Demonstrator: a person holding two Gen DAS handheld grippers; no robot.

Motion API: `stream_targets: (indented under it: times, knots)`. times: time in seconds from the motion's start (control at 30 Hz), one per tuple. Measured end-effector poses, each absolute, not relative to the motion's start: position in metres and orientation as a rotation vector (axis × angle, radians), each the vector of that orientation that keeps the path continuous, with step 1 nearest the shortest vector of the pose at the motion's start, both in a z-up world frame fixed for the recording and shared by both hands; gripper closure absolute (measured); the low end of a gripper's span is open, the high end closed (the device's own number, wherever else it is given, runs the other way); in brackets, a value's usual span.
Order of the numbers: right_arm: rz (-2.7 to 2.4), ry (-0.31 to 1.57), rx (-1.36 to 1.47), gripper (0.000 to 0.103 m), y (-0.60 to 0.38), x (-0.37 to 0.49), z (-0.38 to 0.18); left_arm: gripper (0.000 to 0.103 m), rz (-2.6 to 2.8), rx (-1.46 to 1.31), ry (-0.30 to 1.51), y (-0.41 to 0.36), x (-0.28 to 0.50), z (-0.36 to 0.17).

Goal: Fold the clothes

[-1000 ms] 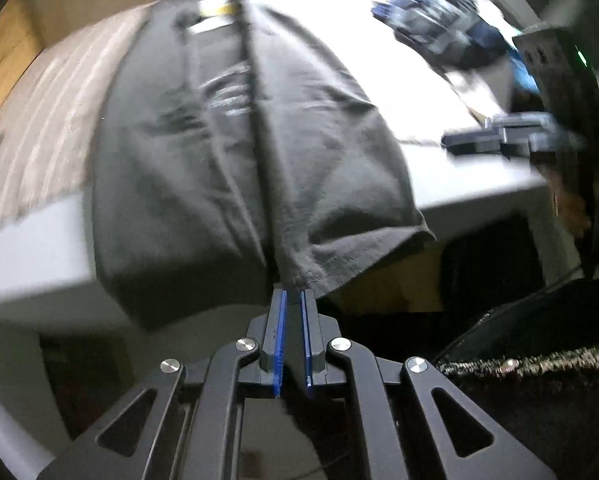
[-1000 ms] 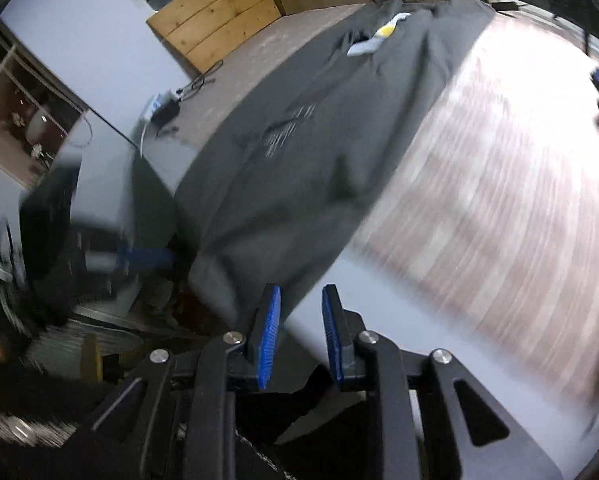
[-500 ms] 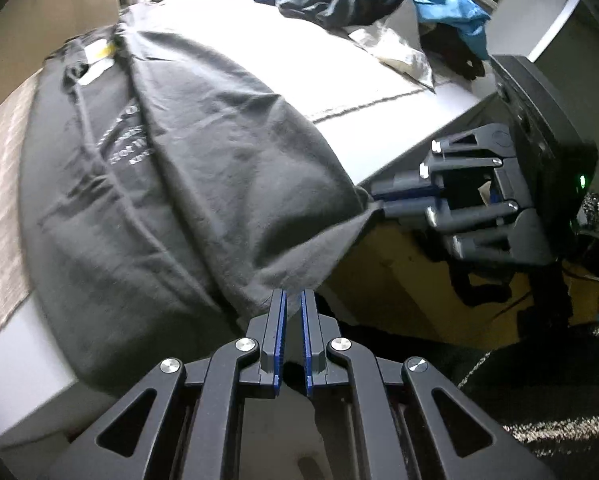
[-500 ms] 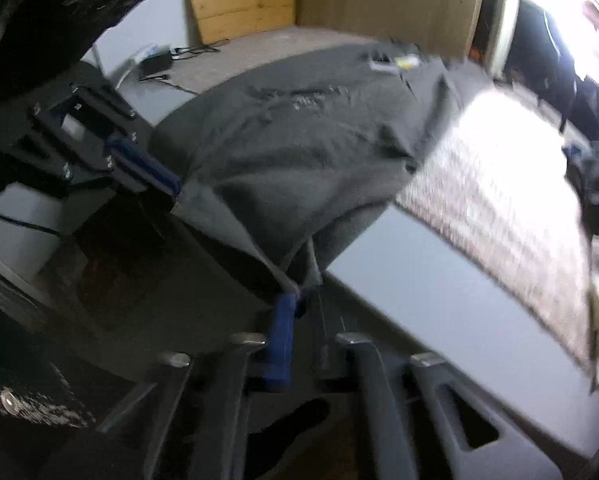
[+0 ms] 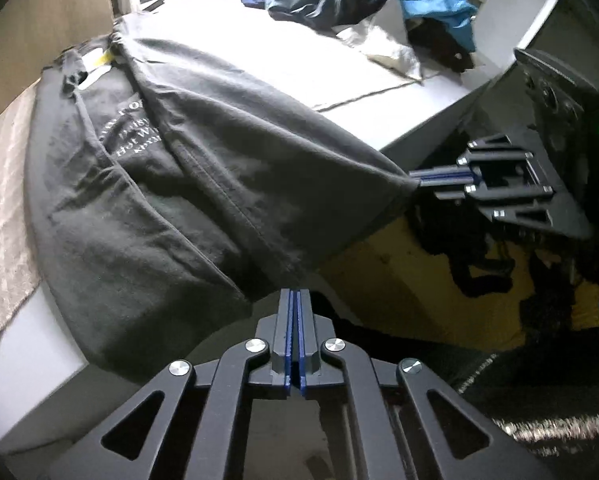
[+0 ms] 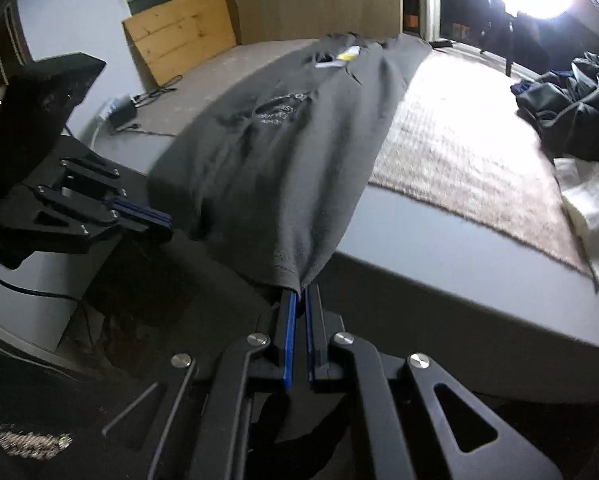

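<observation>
Dark grey T-shirt (image 5: 203,184): lying lengthwise on the table (image 6: 439,248), collar far, hem overhanging the near edge. Left gripper (image 5: 293,300) and right gripper (image 6: 299,292) are each pinching a hem corner.

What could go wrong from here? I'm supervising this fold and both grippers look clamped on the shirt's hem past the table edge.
1. The left gripper and right gripper each pinch only a small bit of the dark T-shirt hem; a tug could slip it free.
2. The hem hangs off the table edge, so a dropped corner may fall toward the floor.
3. One side is already folded over; pulling may undo it.
</observation>
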State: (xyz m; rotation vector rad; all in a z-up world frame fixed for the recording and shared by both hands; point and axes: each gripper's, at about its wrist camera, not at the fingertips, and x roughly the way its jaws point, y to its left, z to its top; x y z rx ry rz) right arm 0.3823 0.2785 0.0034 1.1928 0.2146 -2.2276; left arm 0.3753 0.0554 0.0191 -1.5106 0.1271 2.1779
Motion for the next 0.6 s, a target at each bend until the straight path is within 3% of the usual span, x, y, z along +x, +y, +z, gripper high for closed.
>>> stream_targets:
  times: [0.07,0.27,0.37,0.4,0.47,0.6]
  knots:
    - [-2.241,0.232,1.209,0.098,0.278,0.381,-0.001,0.083,2.19,-1.527,0.093,0.052,0.373,0.014]
    - [-2.251,0.254,1.267,0.098,0.286,0.385,-0.016,0.078,2.198,-1.572,-0.068,0.048,0.354,-0.007]
    - [-2.25,0.247,1.26,0.098,0.285,0.383,-0.019,0.084,2.182,-1.567,-0.107,0.056,0.348,-0.017]
    - [-2.249,0.245,1.257,0.098,0.285,0.383,-0.02,0.098,2.174,-1.567,-0.12,0.057,0.347,-0.02]
    - [-2.248,0.24,1.252,0.097,0.284,0.381,-0.023,0.098,2.163,-1.557,-0.143,0.055,0.347,-0.022]
    - [-2.245,0.232,1.242,0.085,0.283,0.379,-0.027,0.099,2.165,-1.507,-0.167,0.045,0.356,-0.006]
